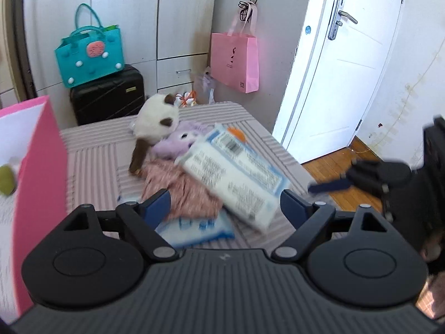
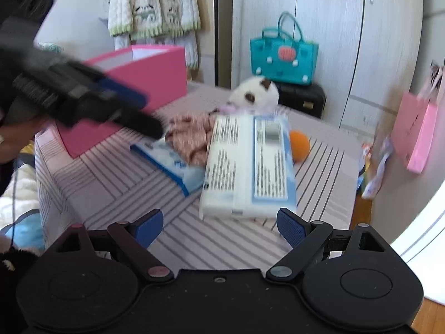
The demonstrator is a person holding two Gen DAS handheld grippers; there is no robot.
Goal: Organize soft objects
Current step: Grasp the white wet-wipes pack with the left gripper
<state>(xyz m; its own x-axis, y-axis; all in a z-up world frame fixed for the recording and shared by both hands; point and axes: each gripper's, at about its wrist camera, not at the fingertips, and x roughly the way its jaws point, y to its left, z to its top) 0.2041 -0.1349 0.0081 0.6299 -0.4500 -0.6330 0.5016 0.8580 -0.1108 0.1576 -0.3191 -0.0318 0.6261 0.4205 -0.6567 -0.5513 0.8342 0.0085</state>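
The purple plush (image 1: pixel 178 140) lies half hidden under the white cat plush (image 1: pixel 155 122) and the large wipes pack (image 1: pixel 233 172). Motion blurs the pack's print unreadable. The pink box (image 1: pixel 36 172) is cut off at left.

Left wrist view: mounted behind the left gripper (image 1: pixel 225 208), looking forward and slightly down along its spread fingers from the near edge of the striped table (image 1: pixel 94 150), facing the far wardrobe (image 1: pixel 125 14) and the white door (image 1: pixel 342 55) at far right. Right wrist view: mounted behind the right gripper (image 2: pixel 219 224), set low and close over the same table (image 2: pixel 116 194), angled toward the far left. Shared between both: large white pack (image 1: pixel 236 178) (image 2: pixel 247 167), pink cloth (image 1: pixel 178 186) (image 2: pixel 192 136), plush cat (image 1: pixel 155 119) (image 2: pixel 256 94), pink box (image 1: pixel 33 167) (image 2: pixel 133 89), teal bag (image 1: pixel 89 55) (image 2: pixel 283 53). Each gripper visible in the other view: right (image 1: pixel 345 183), left (image 2: pixel 144 114).
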